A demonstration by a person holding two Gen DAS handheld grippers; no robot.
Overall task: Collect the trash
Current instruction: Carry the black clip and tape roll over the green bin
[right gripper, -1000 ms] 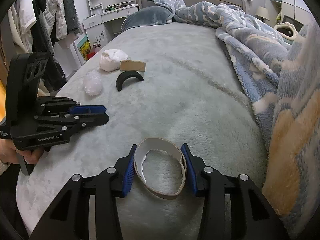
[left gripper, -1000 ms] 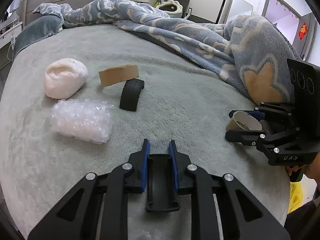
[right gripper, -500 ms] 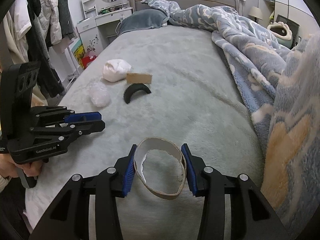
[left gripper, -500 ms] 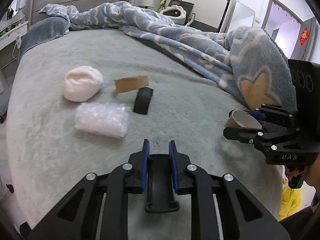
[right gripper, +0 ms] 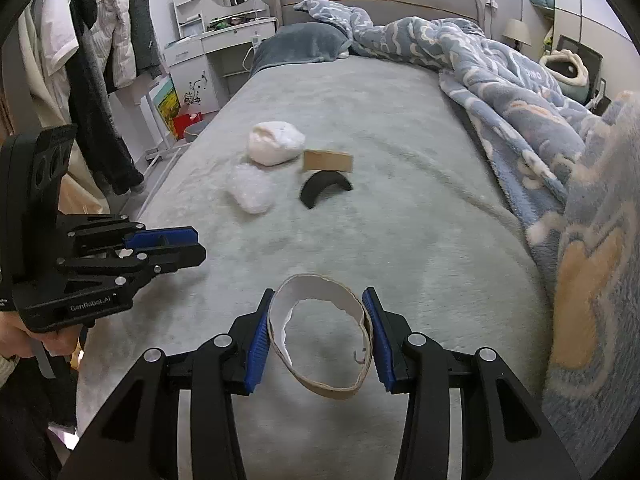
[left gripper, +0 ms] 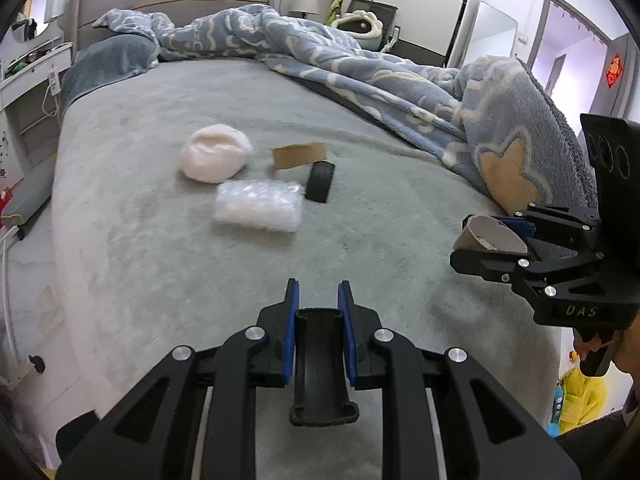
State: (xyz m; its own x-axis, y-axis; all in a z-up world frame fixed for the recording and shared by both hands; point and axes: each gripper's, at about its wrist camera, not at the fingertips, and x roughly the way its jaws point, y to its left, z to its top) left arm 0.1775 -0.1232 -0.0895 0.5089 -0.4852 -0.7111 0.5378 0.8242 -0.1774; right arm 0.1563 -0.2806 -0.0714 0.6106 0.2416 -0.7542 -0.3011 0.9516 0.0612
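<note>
- On the left, the left gripper [left gripper: 318, 312] had its blue-padded jaws clamped on a short curved piece of black rubber [left gripper: 320, 364], shaped like a shallow trough.
- The bed [left gripper: 160, 264] was covered in a soft, grey, short-pile spread.
- Four bits of trash lay together mid-bed, well apart from both grippers: a rounded white foam lump [left gripper: 214, 158], a crinkly clear bubble-wrap bundle [left gripper: 258, 206] just in front of it, a flat brown cardboard strip [left gripper: 298, 155] standing on edge, and a second curved black rubber piece [left gripper: 320, 181] touching the strip's right end.
- On the right, the right gripper [right gripper: 320, 332] squeezed a cardboard ring [right gripper: 320, 304], brown outside and torn white inside, pressed into an oval between its pads and held above the spread.
- The ring was empty; the spread showed through it.
- A fluffy blue blanket [right gripper: 520, 92] with cream patterns was bunched along the bed's right side.
</note>
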